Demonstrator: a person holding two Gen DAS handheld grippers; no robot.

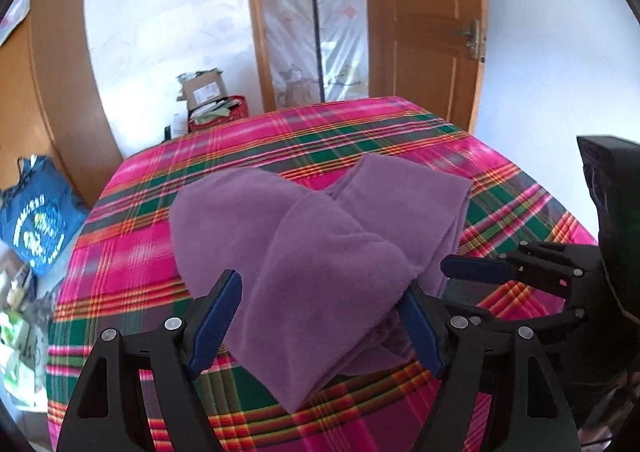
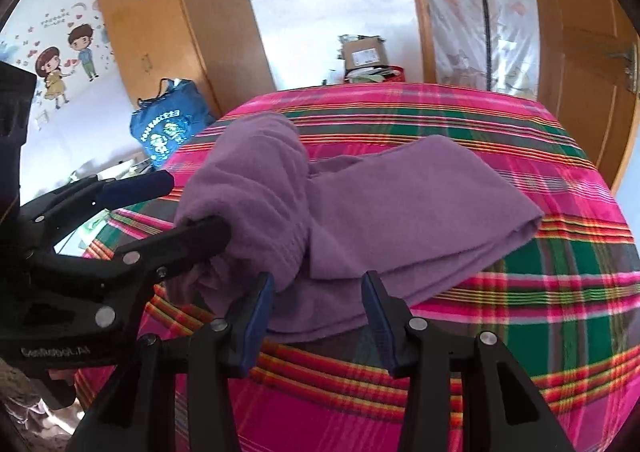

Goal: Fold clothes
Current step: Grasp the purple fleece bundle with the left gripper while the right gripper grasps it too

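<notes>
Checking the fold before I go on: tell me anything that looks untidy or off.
The purple garment on the plaid bed is lopsided: its left part is bunched up over the left gripper, not flat. Nothing looks torn.

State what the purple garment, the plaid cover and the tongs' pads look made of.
Purple garment: likely fleece, with a matte, fuzzy nap and soft rounded folds.
Plaid cover: a woven fabric, seemingly; the striped check looks flat and slightly ribbed.
Left tongs pads: probably rubber or foam, matte blue on black, plastic-looking arms.
</notes>
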